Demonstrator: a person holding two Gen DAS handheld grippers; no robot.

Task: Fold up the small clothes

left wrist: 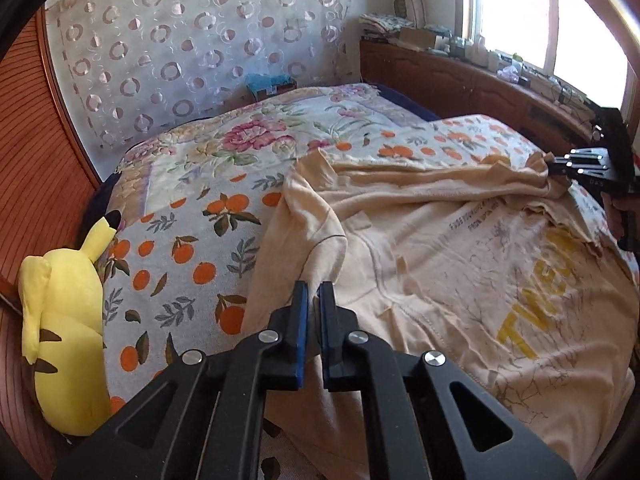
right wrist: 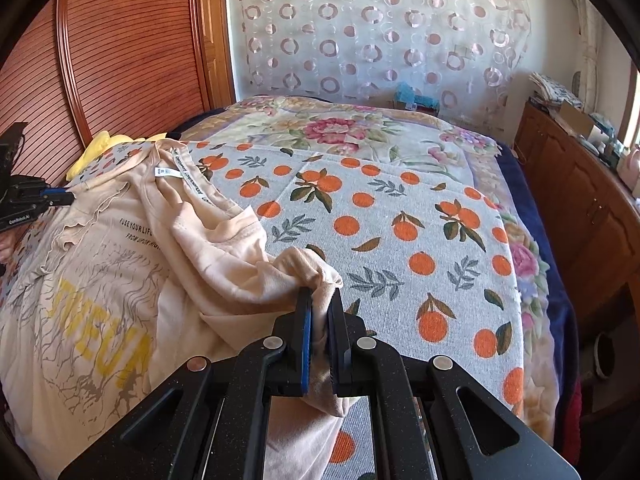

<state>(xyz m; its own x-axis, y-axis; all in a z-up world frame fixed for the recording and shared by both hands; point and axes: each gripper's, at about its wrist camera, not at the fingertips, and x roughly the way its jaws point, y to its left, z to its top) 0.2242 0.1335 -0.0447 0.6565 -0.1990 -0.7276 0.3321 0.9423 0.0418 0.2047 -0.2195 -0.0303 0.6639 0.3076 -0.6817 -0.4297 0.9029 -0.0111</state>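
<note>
Left gripper: jaws closed tight on a pinch of the shirt, blue pads pressed on a ridge of cloth near one sleeve. Body tilted down toward the bed. No earlier view to compare against.

Right gripper: jaws also clamped, with a bunched fold of the same shirt squeezed between the blue pads and hanging out below them. It angles down as well. From the left wrist view it shows at the far right edge, gripping the shirt's far side, part of a hand behind it.

Shirt: pale peach knit, soft and rumpled, stretched between the two grips. Yellow block lettering and grey crackled line print on the front; small dark text above; white neck label visible at the collar. Hem edge wavy and ruffled.

Surface: shirt lies on a bed, over a grey-white blanket printed with oranges and leaves. Beyond that, a quilt with large pink flowers. Yellow plush toy with black-tipped ear sits at the bed's edge against a reddish slatted wooden headboard.

Room: sheer curtain with ring pattern on the far wall. Wooden cabinet along one side, its top cluttered with small items, too blurred to name. Bright window above it.
</note>
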